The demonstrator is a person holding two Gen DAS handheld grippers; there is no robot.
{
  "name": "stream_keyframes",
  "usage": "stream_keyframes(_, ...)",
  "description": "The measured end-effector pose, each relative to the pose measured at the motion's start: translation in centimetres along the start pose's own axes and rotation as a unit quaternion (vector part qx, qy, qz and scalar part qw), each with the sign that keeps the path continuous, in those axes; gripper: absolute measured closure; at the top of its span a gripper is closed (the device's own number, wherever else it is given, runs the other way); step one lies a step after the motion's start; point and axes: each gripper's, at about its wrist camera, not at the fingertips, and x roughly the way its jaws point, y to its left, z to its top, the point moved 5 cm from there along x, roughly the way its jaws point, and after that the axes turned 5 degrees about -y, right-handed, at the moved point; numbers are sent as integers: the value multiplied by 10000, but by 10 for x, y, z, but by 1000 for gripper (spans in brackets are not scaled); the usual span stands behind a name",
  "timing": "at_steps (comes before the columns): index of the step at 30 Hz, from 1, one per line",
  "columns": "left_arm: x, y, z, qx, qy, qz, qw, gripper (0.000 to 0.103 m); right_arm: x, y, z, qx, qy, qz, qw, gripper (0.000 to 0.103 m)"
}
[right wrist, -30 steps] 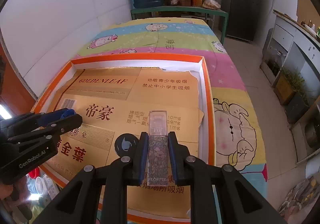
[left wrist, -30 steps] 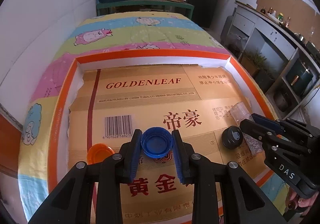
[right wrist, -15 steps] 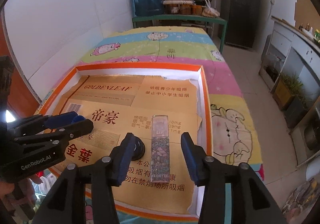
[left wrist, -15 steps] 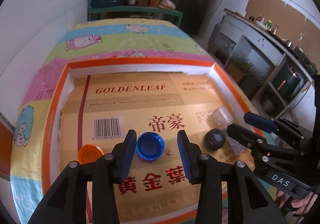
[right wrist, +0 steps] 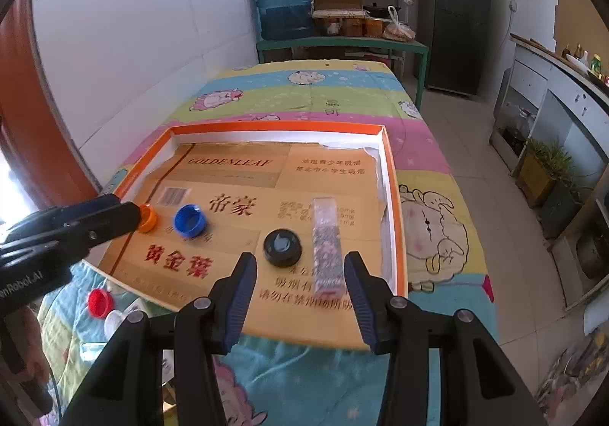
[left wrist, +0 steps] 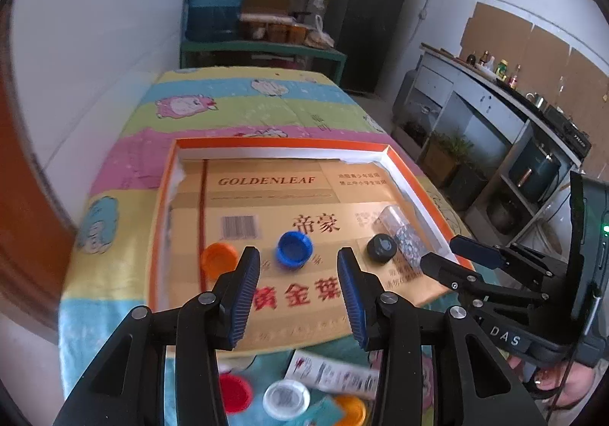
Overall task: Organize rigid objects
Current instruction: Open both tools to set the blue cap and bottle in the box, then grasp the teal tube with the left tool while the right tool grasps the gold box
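Left wrist view showed your left gripper (left wrist: 298, 293) gaping empty, jaws just opened, blue cap (left wrist: 295, 249) at its 12 o'clock on the cardboard-lined tray (left wrist: 396, 156); light, rigid, likely slick, best pinched across its rim.

Below the tray, the red cap (left wrist: 235, 392), white cap (left wrist: 286, 398) and orange cap (left wrist: 352, 411) blur behind the left gripper's fingers (left wrist: 243, 296), a printed card (left wrist: 335, 372) beside them stays unreadable, and the person's hand (left wrist: 563, 388) is cut off by the picture's edge.
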Motion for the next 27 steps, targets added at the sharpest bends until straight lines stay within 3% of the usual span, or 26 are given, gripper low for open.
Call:
stream_keyframes(7,-32,6,-24,222,-52,-158,9996,59,-19,11,-15,26,34,41,10000,53)
stream_keyframes(12,-45,0,-52,638,155,-687,9955,59,-30,20,-31,39,99,91,9999,53)
stream_keyframes(23,-40,-4,-105,1860,866,-1328,9697,59,-48,39,-60,45,283,186,9994,53)
stream_keyframes(27,-32,-2,-114,2030,1016,-1269,9656,60,-55,41,-67,74,312,169,9993,53)
